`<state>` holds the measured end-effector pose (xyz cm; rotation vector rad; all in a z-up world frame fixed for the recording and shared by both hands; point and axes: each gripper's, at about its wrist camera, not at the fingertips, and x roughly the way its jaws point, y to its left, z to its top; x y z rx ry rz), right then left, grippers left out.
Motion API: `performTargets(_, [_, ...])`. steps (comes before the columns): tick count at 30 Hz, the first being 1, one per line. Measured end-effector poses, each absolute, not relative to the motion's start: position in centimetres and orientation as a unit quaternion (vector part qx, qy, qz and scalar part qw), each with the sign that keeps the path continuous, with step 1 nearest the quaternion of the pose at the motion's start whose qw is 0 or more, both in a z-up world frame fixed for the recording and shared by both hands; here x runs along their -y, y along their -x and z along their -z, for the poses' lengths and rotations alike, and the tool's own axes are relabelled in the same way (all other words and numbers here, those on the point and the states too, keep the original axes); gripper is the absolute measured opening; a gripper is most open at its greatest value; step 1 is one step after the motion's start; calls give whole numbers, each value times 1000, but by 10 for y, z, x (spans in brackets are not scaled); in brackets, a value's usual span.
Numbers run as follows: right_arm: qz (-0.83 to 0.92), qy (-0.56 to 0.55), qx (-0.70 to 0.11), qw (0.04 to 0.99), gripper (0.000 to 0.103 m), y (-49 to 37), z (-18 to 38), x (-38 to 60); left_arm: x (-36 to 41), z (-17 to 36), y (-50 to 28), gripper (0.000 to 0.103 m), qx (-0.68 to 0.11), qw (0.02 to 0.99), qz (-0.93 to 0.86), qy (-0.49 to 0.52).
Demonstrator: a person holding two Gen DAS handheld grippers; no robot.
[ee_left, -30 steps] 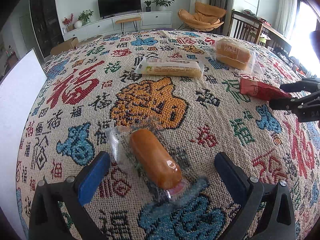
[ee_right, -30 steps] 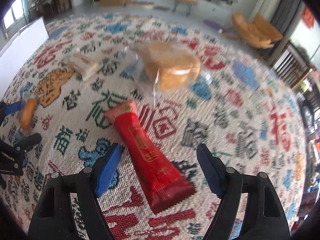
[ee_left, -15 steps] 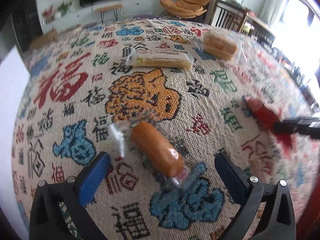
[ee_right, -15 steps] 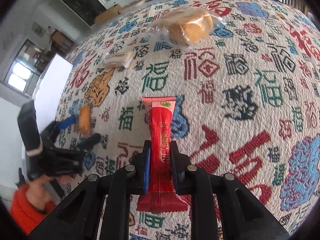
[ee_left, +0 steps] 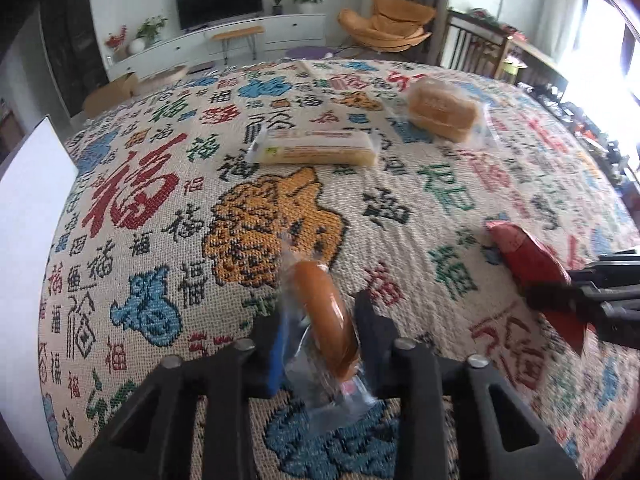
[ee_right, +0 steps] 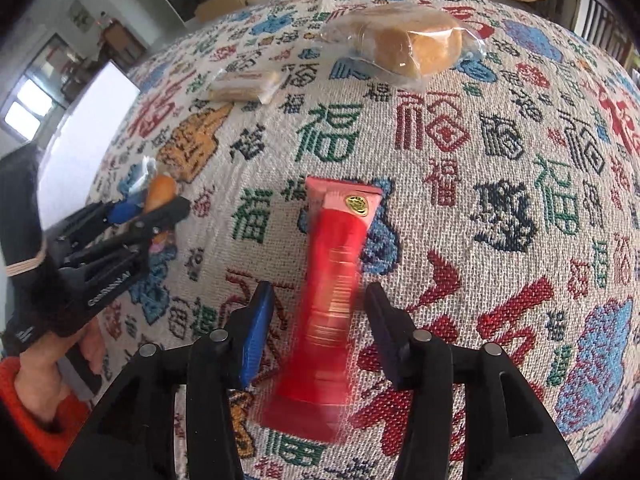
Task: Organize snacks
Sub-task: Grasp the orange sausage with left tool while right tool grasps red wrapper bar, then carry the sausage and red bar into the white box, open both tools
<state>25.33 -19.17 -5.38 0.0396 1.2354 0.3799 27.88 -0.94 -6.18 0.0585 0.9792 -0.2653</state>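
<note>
a table (ee_left: 132,208) under a woven cloth of coloured characters fills the frame. a long pale wrapped cake bar (ee_left: 316,151) lies upper centre; a bagged bread loaf (ee_left: 442,109) lies upper right.

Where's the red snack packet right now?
The red packet sits between the right gripper fingers, just above the patterned tablecloth, nearer than the bagged bread.
</note>
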Motion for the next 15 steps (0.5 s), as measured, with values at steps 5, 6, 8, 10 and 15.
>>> performTargets(5, [-186, -42, -570, 800, 14, -241, 41, 200, -18, 44, -247, 23, -446, 879, 168, 15])
performTargets(6, [-194, -56, -566, 799, 14, -238, 36, 202, -26, 36, -238, 21, -439, 882, 171, 21])
performTargets(8, [-212, -87, -560, 796, 14, -232, 30, 202, -34, 26, -221, 21, -427, 886, 176, 32])
performTargets(10, [-220, -105, -560, 792, 14, -229, 25, 195, -43, 16, -205, 21, -416, 890, 178, 48])
performTargets(15, [-233, -95, -557, 792, 14, -223, 9, 161, -96, -15, -166, 21, -376, 901, 176, 127])
